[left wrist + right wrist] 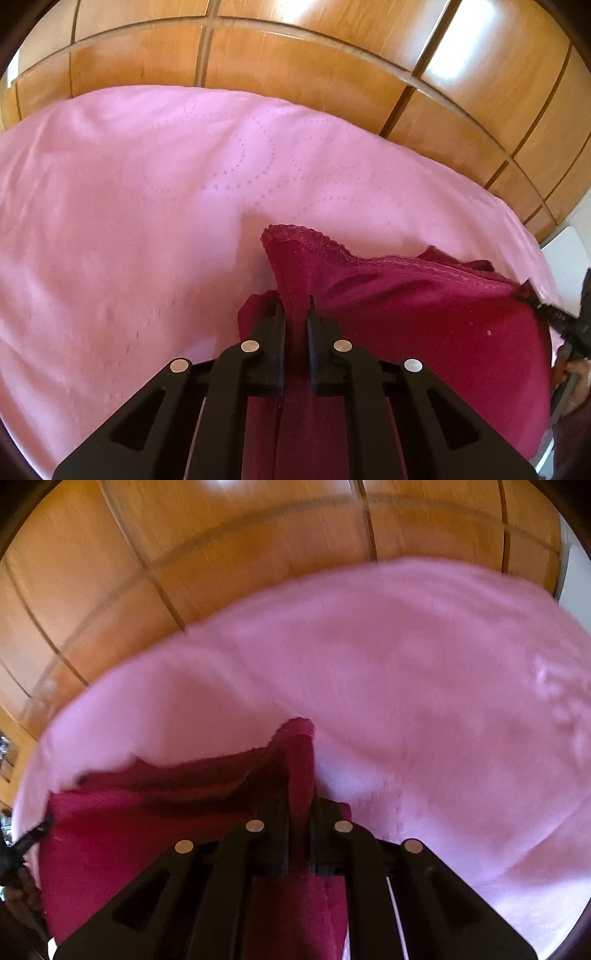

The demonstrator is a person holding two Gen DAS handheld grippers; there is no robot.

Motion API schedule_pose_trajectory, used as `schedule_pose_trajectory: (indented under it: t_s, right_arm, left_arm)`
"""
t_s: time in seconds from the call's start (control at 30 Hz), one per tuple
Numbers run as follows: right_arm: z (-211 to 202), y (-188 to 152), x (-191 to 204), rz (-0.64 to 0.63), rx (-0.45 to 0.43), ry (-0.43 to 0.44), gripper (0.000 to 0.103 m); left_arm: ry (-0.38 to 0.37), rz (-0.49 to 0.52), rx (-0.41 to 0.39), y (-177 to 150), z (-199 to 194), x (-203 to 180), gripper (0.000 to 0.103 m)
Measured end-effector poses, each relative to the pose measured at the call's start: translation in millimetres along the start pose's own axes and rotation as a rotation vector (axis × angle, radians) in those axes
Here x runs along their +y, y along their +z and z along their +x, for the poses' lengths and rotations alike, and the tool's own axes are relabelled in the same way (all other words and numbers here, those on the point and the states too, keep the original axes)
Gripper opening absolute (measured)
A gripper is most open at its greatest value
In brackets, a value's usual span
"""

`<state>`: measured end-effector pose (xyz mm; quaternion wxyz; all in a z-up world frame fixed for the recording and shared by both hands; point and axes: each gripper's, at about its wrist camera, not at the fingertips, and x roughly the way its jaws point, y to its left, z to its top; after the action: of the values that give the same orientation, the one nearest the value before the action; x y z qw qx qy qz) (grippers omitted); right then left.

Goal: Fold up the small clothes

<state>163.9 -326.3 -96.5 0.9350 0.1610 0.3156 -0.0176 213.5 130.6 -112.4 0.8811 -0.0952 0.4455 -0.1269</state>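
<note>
Your left gripper (295, 314): jaws narrow, pinching fold of crimson lace-trimmed garment (424, 314) at lower centre of frame. Your right gripper (299, 805): jaws narrow too, clamped on opposite corner of same garment (147, 823). Cloth hangs stretched between both, lifted above pink bedsheet (129, 203); lace edge runs toward right of left view. Wooden wardrobe (295, 66) fills top. Right view blurred. Progress judgement: early, garment spread but no fold visible; you have lay-down and all folds left.
</note>
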Motion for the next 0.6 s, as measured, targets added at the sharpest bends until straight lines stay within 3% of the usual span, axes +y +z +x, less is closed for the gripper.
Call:
schedule_pose_trajectory:
  t_s: [0.07, 0.17, 0.2, 0.23, 0.4, 0.53, 0.6]
  right_arm:
    - [0.3, -1.3, -3.6, 0.026, -0.018, -0.004, 0.007]
    - [-4.6, 2.0, 0.7, -0.011, -0.017, -0.031, 0.026]
    - [-7.8, 3.2, 0.4, -0.015, -0.018, -0.033, 0.044]
    - [-14.7, 4.4, -0.5, -0.009, -0.033, -0.041, 0.069]
    - [-51.7, -6.0, 8.0, -0.031, -0.120, -0.049, 0.071]
    - [-78.3, -24.9, 36.0, -0.121, -0.149, 0.022, 0.073]
    - [-87.4, -37.6, 53.9, -0.174, -0.139, 0.082, 0.073]
  left_arm:
    - [-0.003, -0.014, 0.004, 0.9, -1.0, 1.9, 0.010]
    - [0.020, 0.003, -0.017, -0.3, -11.2, -3.7, 0.015]
    - [0.043, 0.013, -0.037, -2.6, -20.8, -7.3, 0.018]
    - [0.056, 0.018, -0.054, -5.3, -27.0, -9.8, 0.022]
    - [0.077, 0.040, -0.124, -30.6, -65.4, -12.4, 0.022]
    - [0.104, 0.045, -0.120, -56.3, -83.4, -7.6, 0.022]
    - [0.112, 0.047, -0.105, -73.6, -94.2, -1.4, 0.040]
